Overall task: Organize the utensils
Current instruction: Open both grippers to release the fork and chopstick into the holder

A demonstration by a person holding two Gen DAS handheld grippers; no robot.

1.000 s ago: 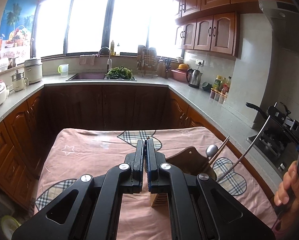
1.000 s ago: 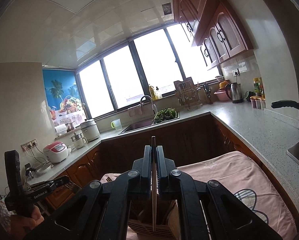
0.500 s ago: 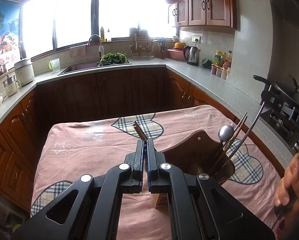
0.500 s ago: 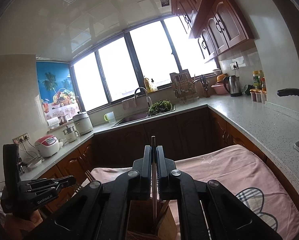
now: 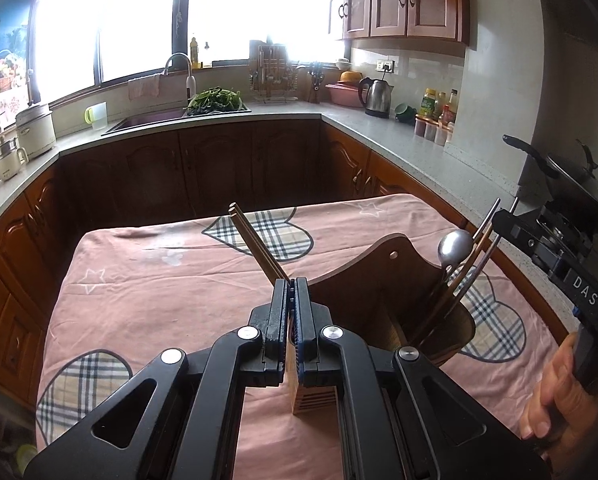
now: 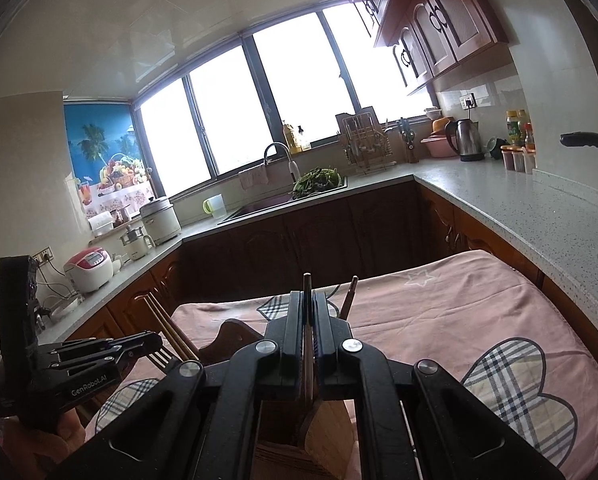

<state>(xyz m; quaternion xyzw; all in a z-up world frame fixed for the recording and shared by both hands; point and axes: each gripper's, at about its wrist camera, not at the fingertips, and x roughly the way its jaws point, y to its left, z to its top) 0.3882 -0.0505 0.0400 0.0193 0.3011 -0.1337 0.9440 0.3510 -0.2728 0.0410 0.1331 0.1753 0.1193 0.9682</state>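
Wooden and dark brown, the utensil holder [image 5: 383, 304] stands on the pink cloth of the desk [image 5: 147, 280], in the near middle of it. It already contains a metal spoon [image 5: 454, 245] and some thin sticks, which lean to the right.

The left gripper [image 5: 293, 283] is closed tightly on a pair of wooden chopsticks [image 5: 255, 245]. Their long axis goes up and to the far left from the jaws; the lower ends are hidden behind the gripper, so I cannot tell if they have entered the holder. The holder's opening lies just to the right of this gripper and a little below.

The right gripper [image 6: 308, 295] is also closed, on a thin upright utensil [image 6: 308, 322], probably a single chopstick or a handle. Its axis is almost vertical, and the holder [image 6: 283, 436] is directly under it, so this hand seems nearer to the insertion. It points only slightly downward; the left one tilts down more steeply.
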